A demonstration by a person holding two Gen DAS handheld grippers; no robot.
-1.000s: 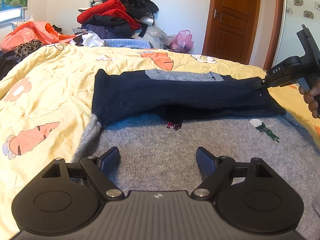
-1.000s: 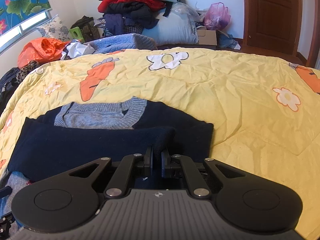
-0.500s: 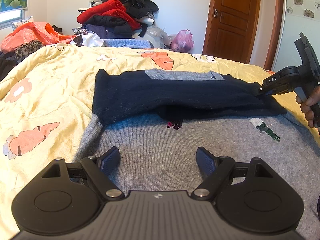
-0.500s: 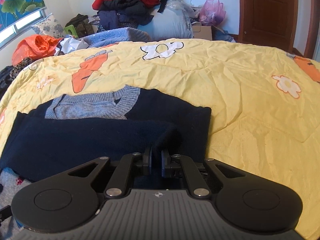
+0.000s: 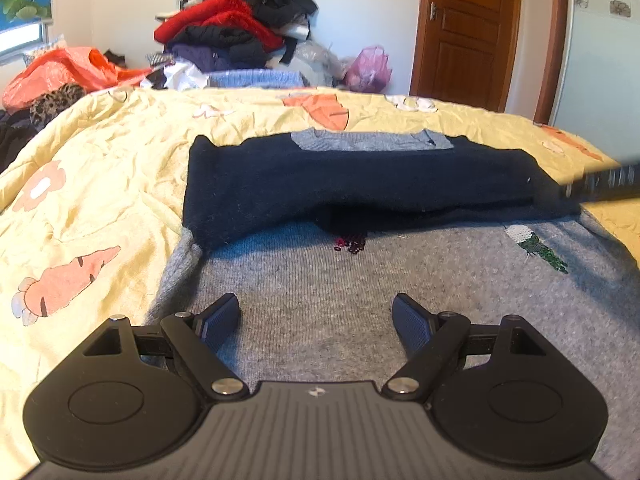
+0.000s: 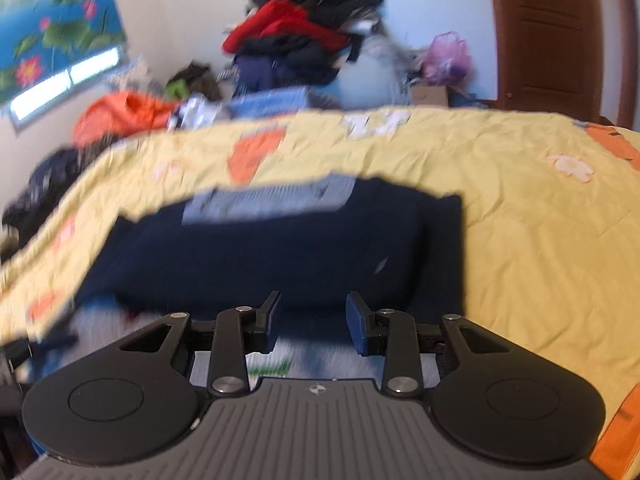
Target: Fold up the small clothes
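A small grey and navy sweater (image 5: 360, 280) lies flat on the yellow quilt (image 5: 100, 200). Its navy sleeves (image 5: 360, 184) are folded across the chest below the grey collar (image 5: 368, 142). My left gripper (image 5: 316, 316) is open and empty, low over the grey hem part. My right gripper (image 6: 312, 316) is open and empty, just behind the right end of the folded navy sleeve (image 6: 260, 256); it shows blurred at the right edge of the left wrist view (image 5: 600, 186).
A heap of red and dark clothes (image 5: 232, 32) is piled beyond the bed's far edge, with an orange bag (image 5: 60, 72) at the left and a pink bag (image 5: 368, 68) near the wooden door (image 5: 468, 32). The quilt (image 6: 520, 220) extends to the right.
My right gripper has opened, let go of the navy sleeve and pulled back a little; its view is blurred by the motion. The sleeve now lies across the chest. My left gripper has not moved.
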